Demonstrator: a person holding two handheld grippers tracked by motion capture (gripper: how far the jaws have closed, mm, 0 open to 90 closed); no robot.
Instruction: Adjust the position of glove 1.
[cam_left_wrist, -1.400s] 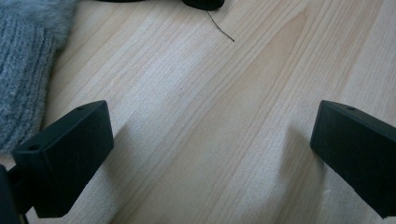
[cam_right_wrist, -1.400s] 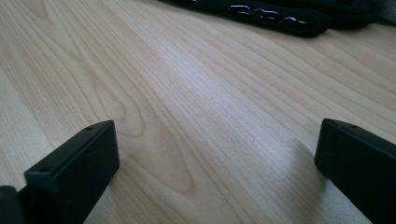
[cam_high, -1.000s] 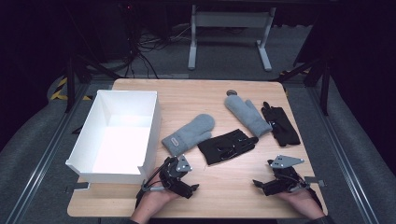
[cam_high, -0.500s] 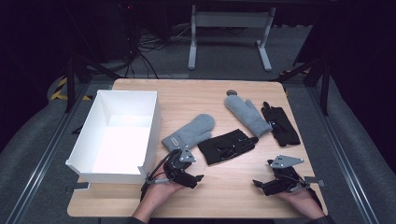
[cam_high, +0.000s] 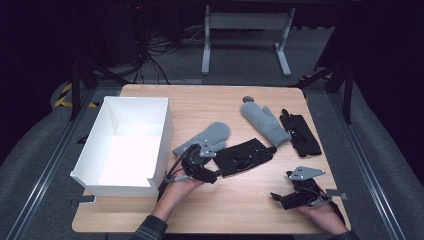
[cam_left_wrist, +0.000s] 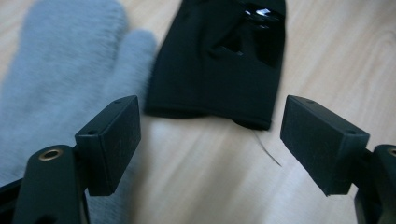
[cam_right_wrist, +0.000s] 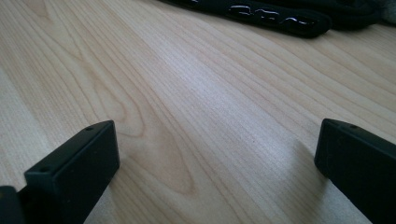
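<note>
My left hand-held gripper (cam_left_wrist: 210, 140), jaws apart and just narrowing with nothing between them, nears the black glove (cam_left_wrist: 219, 60) beside the grey mitten (cam_left_wrist: 56, 70) mid-desk (cam_high: 235, 210). I should straddle the cuff squarely. The right hand-held gripper (cam_right_wrist: 215, 172) rests wide, empty.

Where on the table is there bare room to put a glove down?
Bare wood lies along the near edge between the left gripper and right gripper, and along the far edge behind the white box. The middle is crowded: grey mitten, black glove, second pair right.
</note>
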